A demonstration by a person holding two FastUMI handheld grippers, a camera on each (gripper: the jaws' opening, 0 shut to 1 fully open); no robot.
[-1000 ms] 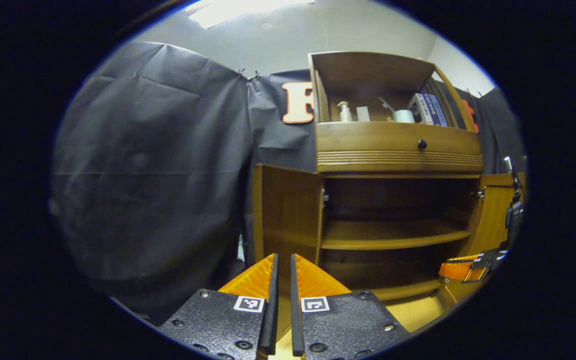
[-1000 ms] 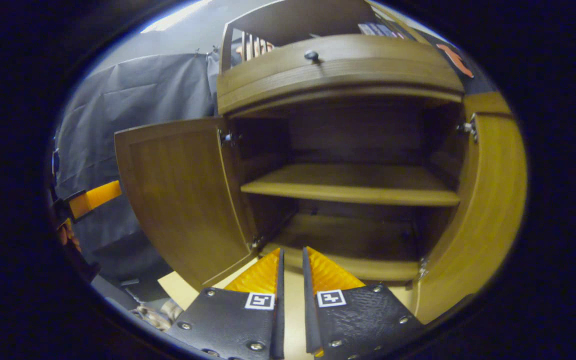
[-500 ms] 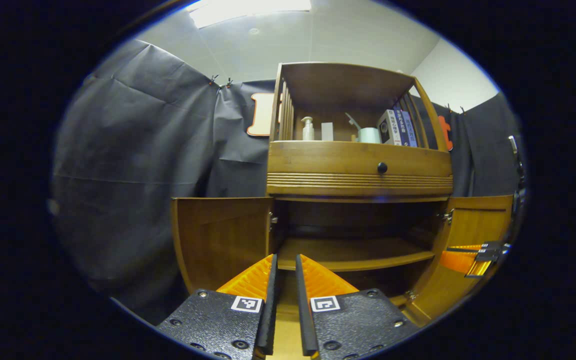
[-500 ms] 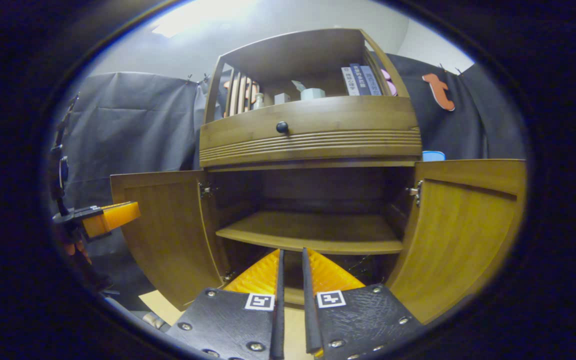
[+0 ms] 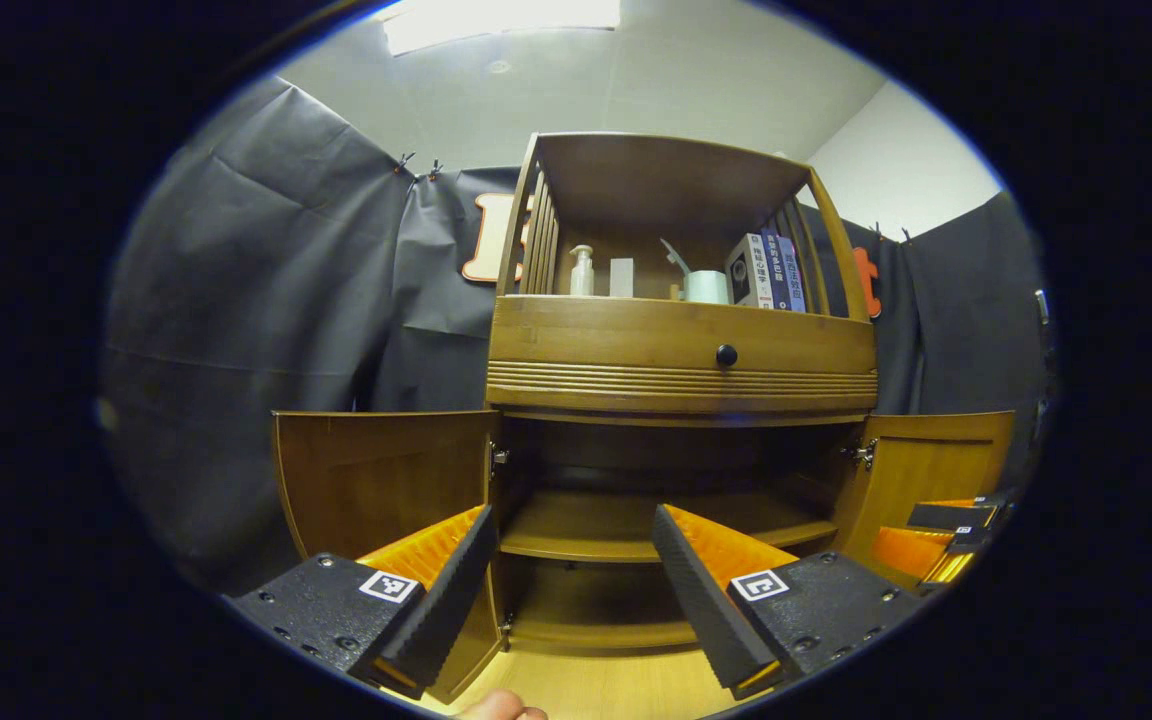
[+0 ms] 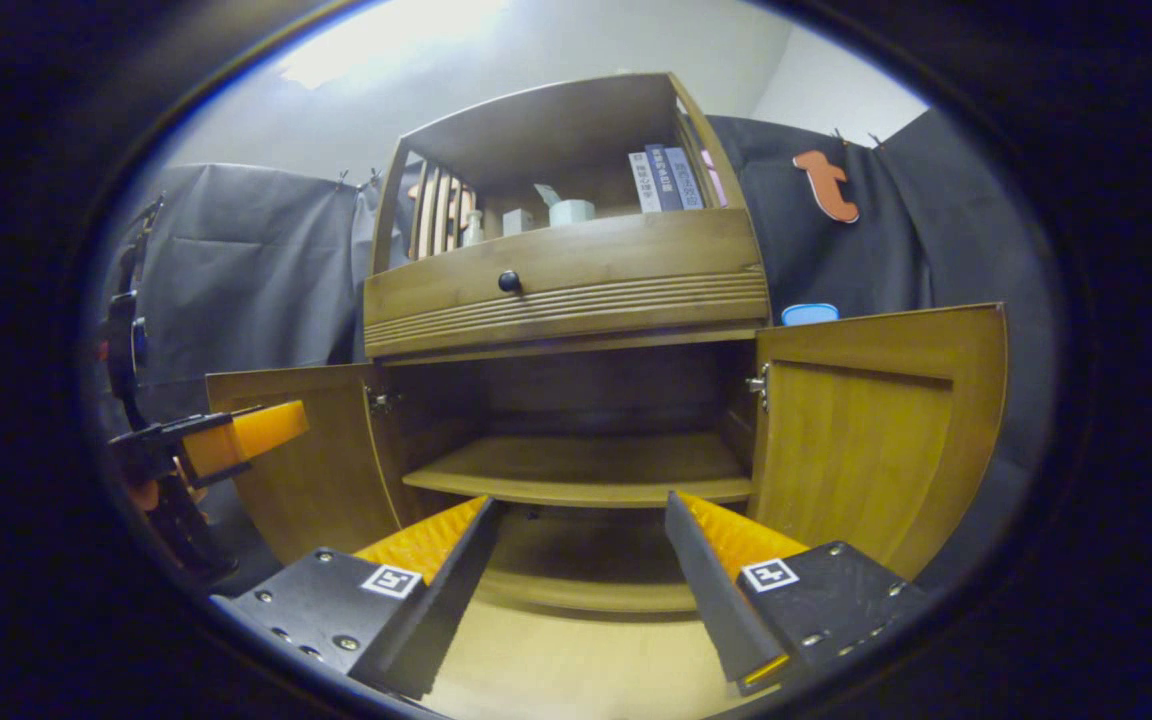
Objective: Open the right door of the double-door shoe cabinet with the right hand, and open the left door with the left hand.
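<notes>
The wooden shoe cabinet [image 5: 681,355] [image 6: 566,285] stands ahead with both lower doors swung wide. Its left door [image 5: 381,470] [image 6: 306,470] and right door [image 5: 936,465] [image 6: 871,435] hang outward, showing a bare inner shelf [image 5: 636,520] [image 6: 576,470]. My left gripper [image 5: 568,520] is open in front of the opening, a little back from it, holding nothing. My right gripper [image 6: 576,505] is open as well, empty, facing the same opening. In the left gripper view the right gripper [image 5: 946,535] shows at the right edge by the right door. In the right gripper view the left gripper [image 6: 226,445] shows at the left beside the left door.
A drawer with a dark knob [image 5: 726,354] [image 6: 508,281] sits above the doors. The open top shelf holds a pump bottle [image 5: 581,272], a white cup [image 5: 706,286] and books [image 5: 761,272] [image 6: 664,178]. A blue object [image 6: 809,314] lies behind the right door. Light wooden floor [image 6: 576,670] lies below. Part of a finger [image 5: 496,708] shows at the bottom edge.
Both grippers went from shut to open and drew back from the cabinet. The left door now hangs wider than a second ago.
</notes>
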